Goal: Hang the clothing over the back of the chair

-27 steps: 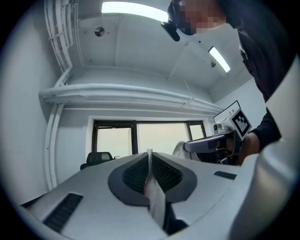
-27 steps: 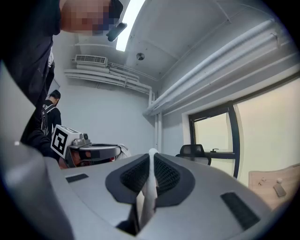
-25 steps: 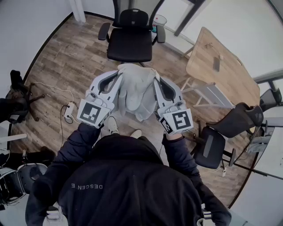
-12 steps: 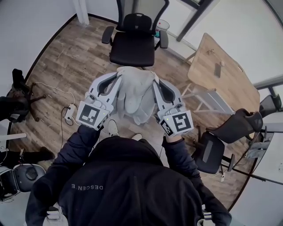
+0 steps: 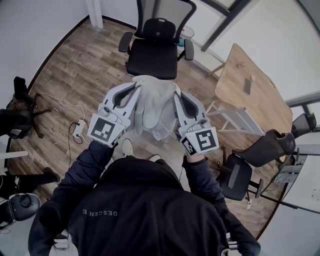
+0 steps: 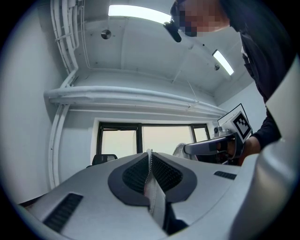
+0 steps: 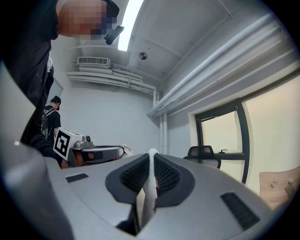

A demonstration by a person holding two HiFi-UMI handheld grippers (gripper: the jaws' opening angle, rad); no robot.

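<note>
Clothing (image 5: 152,107) moved nearer the chair (image 5: 152,57).
Left gripper (image 5: 134,85) and right gripper (image 5: 175,89) each pinched a top edge, so it hung spread out.

We see a brown wooden floor (image 5: 75,65) and white walls (image 5: 35,25). A black chair (image 5: 152,52) stands near the far wall. On the right is a light wooden table (image 5: 250,95), with dark chairs (image 5: 265,147) close by. A big window (image 6: 164,140) glows, and a long lamp (image 6: 138,14) shines on the ceiling.
</note>
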